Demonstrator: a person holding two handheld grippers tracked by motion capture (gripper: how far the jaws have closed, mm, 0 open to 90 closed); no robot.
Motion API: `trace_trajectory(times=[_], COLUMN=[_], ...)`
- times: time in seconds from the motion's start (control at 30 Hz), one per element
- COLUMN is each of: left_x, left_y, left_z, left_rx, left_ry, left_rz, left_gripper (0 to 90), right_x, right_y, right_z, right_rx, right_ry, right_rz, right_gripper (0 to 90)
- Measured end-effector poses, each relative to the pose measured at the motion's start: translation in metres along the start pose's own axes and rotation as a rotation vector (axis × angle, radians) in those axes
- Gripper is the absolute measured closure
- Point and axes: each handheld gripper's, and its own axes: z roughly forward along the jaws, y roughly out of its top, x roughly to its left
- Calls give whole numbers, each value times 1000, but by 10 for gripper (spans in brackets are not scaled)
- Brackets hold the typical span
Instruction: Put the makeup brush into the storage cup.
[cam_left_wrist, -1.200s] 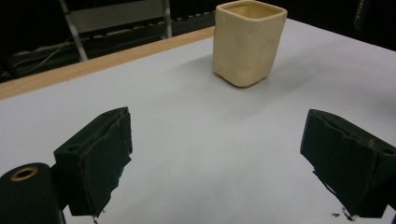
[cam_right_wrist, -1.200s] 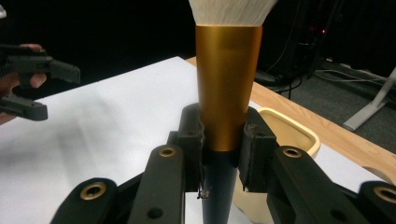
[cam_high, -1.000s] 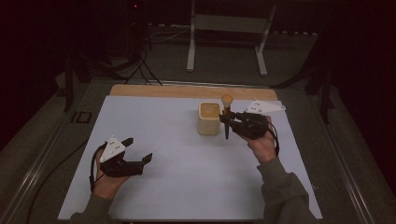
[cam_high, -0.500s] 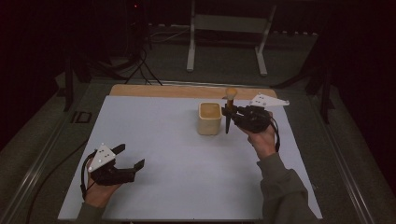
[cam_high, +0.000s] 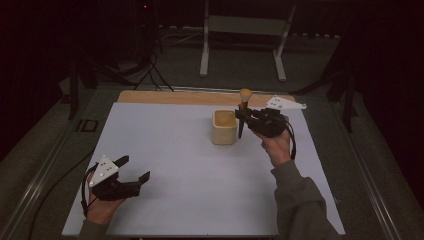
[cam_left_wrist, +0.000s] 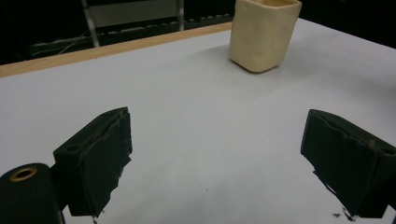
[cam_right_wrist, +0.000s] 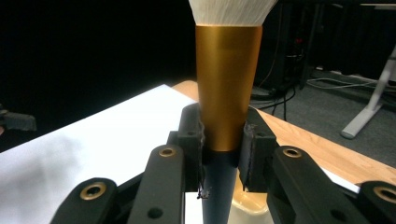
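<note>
Your right hand-held gripper (cam_high: 243, 119) holds the brush (cam_high: 243, 107) upright just right of the cup (cam_high: 224, 128); your left hand-held gripper (cam_high: 132, 171) sits open at the bench's (cam_high: 190, 165) near left.

High view: brush stands vertical, pale head up, dark handle tip down beside the cup's right wall; contact between them can't be judged here. Left jaws spread, nothing between them, well apart from the cup.
Left gripper view: both black pads (cam_left_wrist: 100, 158) wide apart over bare white bench, cream cup (cam_left_wrist: 264, 32) ahead to the right, empty space between jaws.
Right gripper view: jaws clamped on the brush (cam_right_wrist: 228, 84) where the gold ferrule meets the dark handle, white bristles at top; cup rim (cam_right_wrist: 247, 203) glimpsed directly below.
</note>
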Motion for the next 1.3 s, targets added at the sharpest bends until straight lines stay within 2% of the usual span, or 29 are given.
trace_trajectory(times=[0.57,1.3], left_x=[2,2], left_y=[-3,-3], left_z=[-5,-5], left_rx=[0,-2], left_ry=[11,13], left_rz=[-4,-4], left_gripper=[102,104], right_x=[-6,-12], right_y=[7,11], right_z=[15,36], right_rx=[-25,-44], right_ry=[-31,-102], right_rz=[25,44], right_gripper=[732,732])
